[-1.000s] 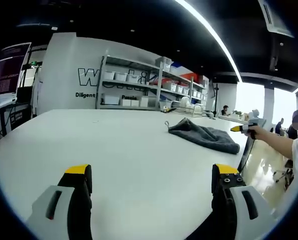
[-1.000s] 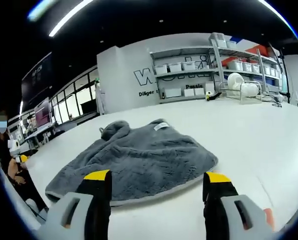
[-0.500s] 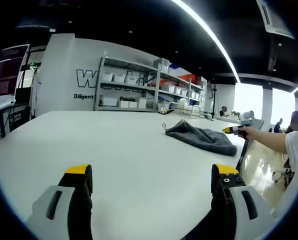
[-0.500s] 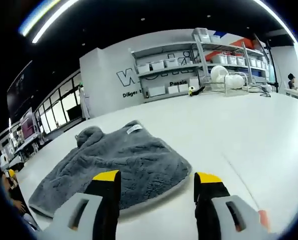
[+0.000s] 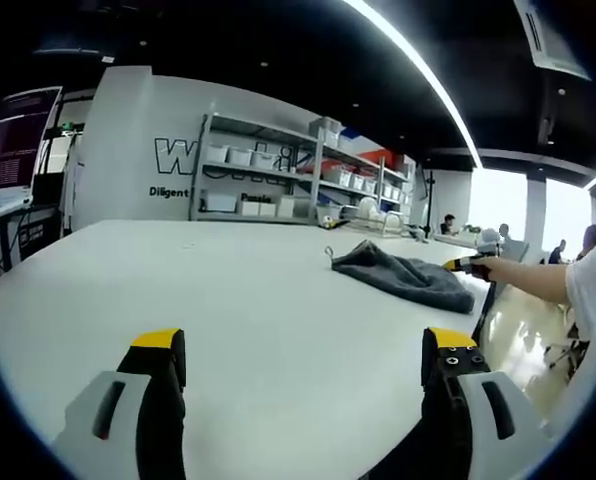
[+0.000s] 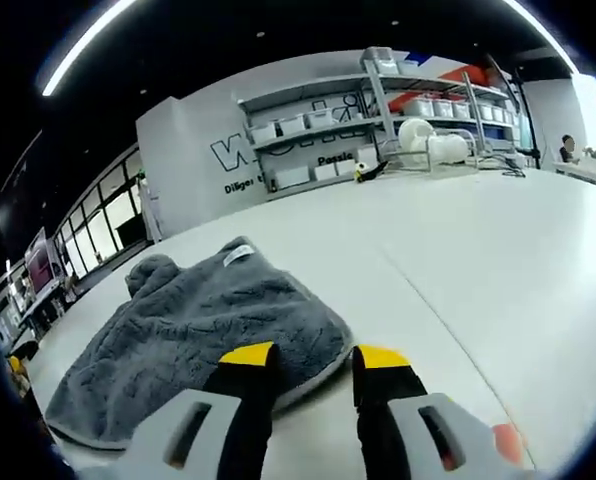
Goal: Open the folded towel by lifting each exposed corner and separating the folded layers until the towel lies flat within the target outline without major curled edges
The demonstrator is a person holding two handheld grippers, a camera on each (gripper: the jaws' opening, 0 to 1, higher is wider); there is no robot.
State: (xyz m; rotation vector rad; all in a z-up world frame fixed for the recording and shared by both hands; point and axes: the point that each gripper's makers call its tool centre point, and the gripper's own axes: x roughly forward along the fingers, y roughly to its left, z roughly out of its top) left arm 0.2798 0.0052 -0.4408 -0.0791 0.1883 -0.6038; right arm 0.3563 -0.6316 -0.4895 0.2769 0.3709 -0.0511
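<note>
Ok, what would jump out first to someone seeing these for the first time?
The grey folded towel on the white table, lying right before the right gripper, whose yellow-tipped jaws stand close together at its near edge. Then the left gripper, jaws wide apart over bare tabletop, far from the towel.

A grey, plush towel (image 6: 193,325) is seen lying folded on the white table (image 6: 498,250), spread low over the tabletop with its layers still stacked. A small white label (image 6: 238,256) is shown on the towel's far part, and the far corner beside the label is bunched into a rounded hump. The near edge is curved, and it is laid close along the table's near edge. In the left gripper view the towel (image 5: 403,277) is seen as a low rumpled mound near the table's far right edge, with a small loop raised at one end.
</note>
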